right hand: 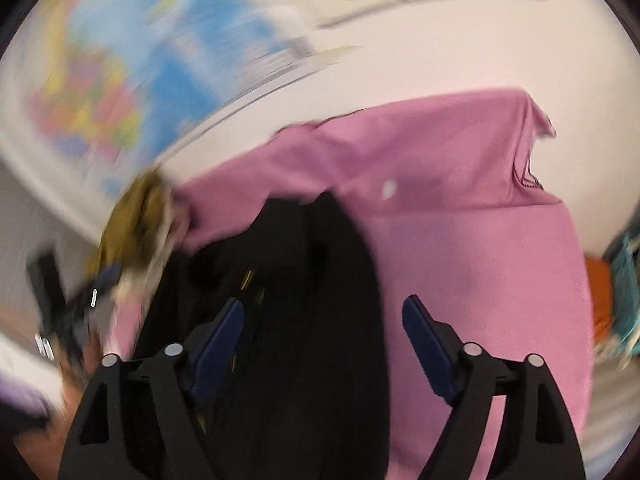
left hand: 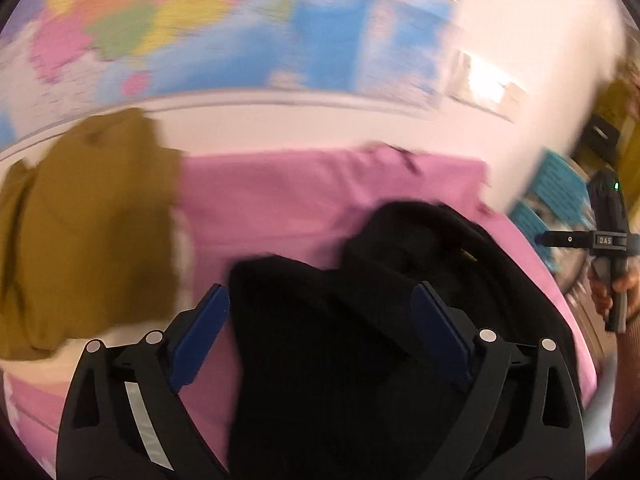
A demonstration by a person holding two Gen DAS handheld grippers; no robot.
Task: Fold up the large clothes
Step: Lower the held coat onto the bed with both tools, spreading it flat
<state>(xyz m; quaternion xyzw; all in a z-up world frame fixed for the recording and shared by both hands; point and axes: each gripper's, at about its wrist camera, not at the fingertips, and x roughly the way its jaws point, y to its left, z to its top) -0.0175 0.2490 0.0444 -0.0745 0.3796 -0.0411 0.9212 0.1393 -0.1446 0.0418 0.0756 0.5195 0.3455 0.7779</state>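
1. Your black garment lies bunched and unfolded on the pink cloth covering the worktop, in front of both tools.
2. Your left tongs and right tongs both stand open, gripping nothing.
3. An olive garment sits to the left; whether it is folded is unclear.
4. Judging by this, folding the black piece has barely begun.

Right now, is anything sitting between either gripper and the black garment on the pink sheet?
Nothing visible. The left gripper is open with the black garment directly between and ahead of its fingers. The right gripper is open too, over the garment's right edge where it meets the pink sheet. The olive garment lies off to the left.
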